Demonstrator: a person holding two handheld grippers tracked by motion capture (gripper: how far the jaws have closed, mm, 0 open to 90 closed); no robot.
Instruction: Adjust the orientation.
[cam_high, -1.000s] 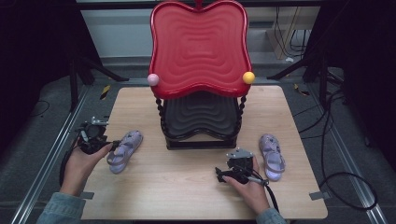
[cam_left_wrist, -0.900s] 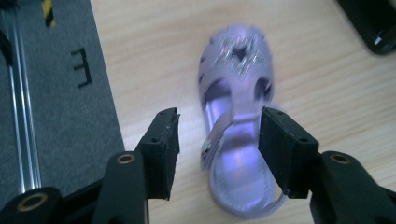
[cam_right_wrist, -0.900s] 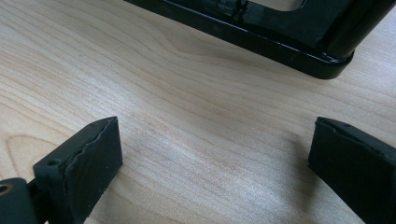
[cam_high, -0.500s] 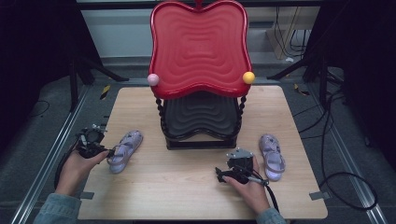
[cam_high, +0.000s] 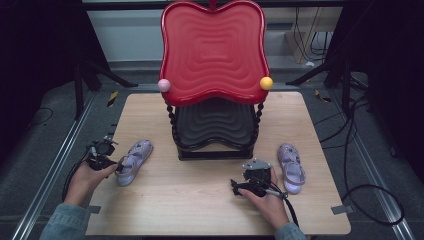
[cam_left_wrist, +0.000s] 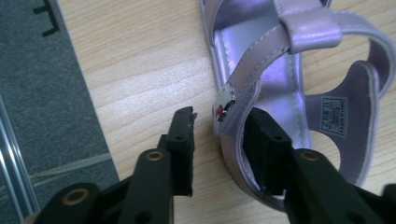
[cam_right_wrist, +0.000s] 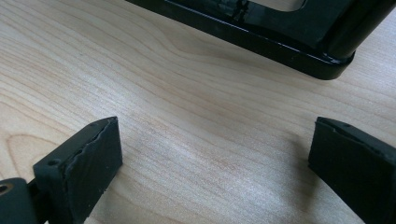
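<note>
High view. Wooden table (cam_high: 200, 200) bearing a two-tier stand: red wavy tray (cam_high: 212, 50) above, black wavy tray (cam_high: 214, 122) below, on twisted black posts, with a pink ball (cam_high: 164, 85) and a yellow ball (cam_high: 266, 83) at the upper tray's front corners. Left lilac sandal (cam_high: 134, 161) lying near the table's left edge, just left of the stand's base; right lilac sandal (cam_high: 291, 168) near the right edge, well apart from the first. Left gripper (cam_high: 111, 162) at the left sandal's heel end, in the left hand (cam_high: 87, 175). Right gripper (cam_high: 237, 186) resting on bare wood in front of the stand, between stand and right sandal, touching neither. Compared with one second earlier: left gripper lower and closer in on the sandal; right gripper and both sandals in the same places.

Left gripper view. Left gripper (cam_left_wrist: 218, 140) astride the sandal's (cam_left_wrist: 280, 84) side wall: one jaw inside on the insole, the other outside over the wood, a gap visible on the outer side. Jaws just closing, partly open, not yet pressing. Grey floor beyond the table edge.

Right gripper view. Right gripper (cam_right_wrist: 215, 158) with jaws wide open over bare wood, nothing between them; glossy black base of the stand (cam_right_wrist: 261, 35) ahead.
</note>
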